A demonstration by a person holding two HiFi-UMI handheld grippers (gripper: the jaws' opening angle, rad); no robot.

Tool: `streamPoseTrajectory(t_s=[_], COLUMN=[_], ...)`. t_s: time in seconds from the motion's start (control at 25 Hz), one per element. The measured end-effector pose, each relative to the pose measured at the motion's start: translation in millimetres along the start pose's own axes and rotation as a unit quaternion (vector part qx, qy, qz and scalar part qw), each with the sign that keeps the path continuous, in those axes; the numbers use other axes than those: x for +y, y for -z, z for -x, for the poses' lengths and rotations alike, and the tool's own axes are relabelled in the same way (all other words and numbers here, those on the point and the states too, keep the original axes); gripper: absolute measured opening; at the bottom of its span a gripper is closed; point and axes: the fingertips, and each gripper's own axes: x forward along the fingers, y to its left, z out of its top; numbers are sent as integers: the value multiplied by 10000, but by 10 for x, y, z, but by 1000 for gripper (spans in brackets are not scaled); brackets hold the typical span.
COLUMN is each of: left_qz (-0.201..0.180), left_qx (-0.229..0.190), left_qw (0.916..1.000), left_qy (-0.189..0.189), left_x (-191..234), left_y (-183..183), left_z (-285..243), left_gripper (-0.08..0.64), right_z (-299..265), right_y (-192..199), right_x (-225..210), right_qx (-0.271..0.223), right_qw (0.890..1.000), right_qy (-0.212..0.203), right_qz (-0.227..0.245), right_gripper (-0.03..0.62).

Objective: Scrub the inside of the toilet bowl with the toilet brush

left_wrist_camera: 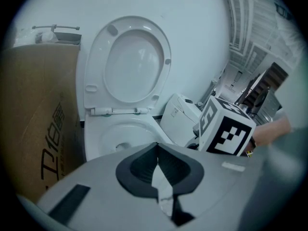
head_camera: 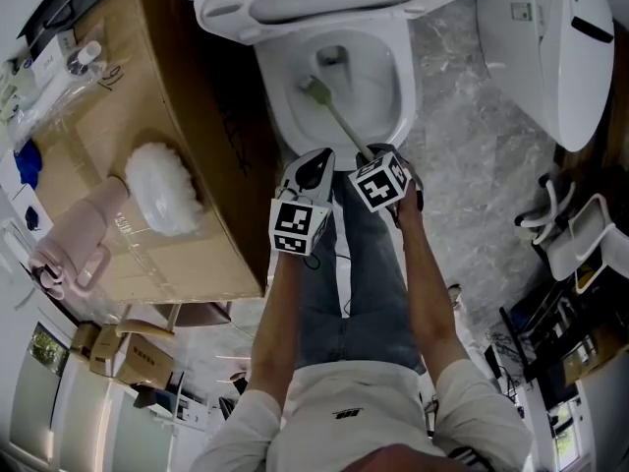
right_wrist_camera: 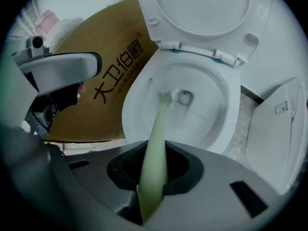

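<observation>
Our right gripper (right_wrist_camera: 153, 174) fingers squeeze toilet brush (right_wrist_camera: 159, 124), head in toilet bowl (right_wrist_camera: 211, 124). Left gripper (left_wrist_camera: 158, 172) fingers pressed together, empty.

Black print 大卫伯爵 on the side of the cardboard box (right_wrist_camera: 96, 119), a smaller line beneath it too small to read, no other legible text.

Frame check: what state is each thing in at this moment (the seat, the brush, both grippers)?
toilet seat: raised, leaving the bowl open.
toilet brush: held by its handle, head down inside the toilet bowl, near the drain.
right gripper: shut on the toilet brush handle.
left gripper: shut, nothing between its jaws.
</observation>
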Motion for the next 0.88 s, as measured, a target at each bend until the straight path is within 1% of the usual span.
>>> streamPoseTrajectory(t_s=[0.2,0.4,0.52,0.68,0.88], left_qz=[19,29,31,16,52], left_qx=[-18,30,62,95,124], left_qw=[10000,10000,9999,9999,9999], left_qy=[48,63,74,75,34], left_x=[-43,-63,-70,-61,-12], left_y=[-2,4,19,53,90], left_z=[-24,-45,-57,-68,-58], left_gripper=[9,9,9,9,9], right_z=[-15,-74,-131,-233,-396], right_y=[267,571,693,729,657], right_x=[-69,-216,-299,-401,-528], right_qx=[290,623,799,917,980], right_qw=[9996,9978,9964,9953,9945], right_qy=[16,218,272,315,340], right_qz=[3,83,73,18,-136], right_gripper=[57,55,55,54,53])
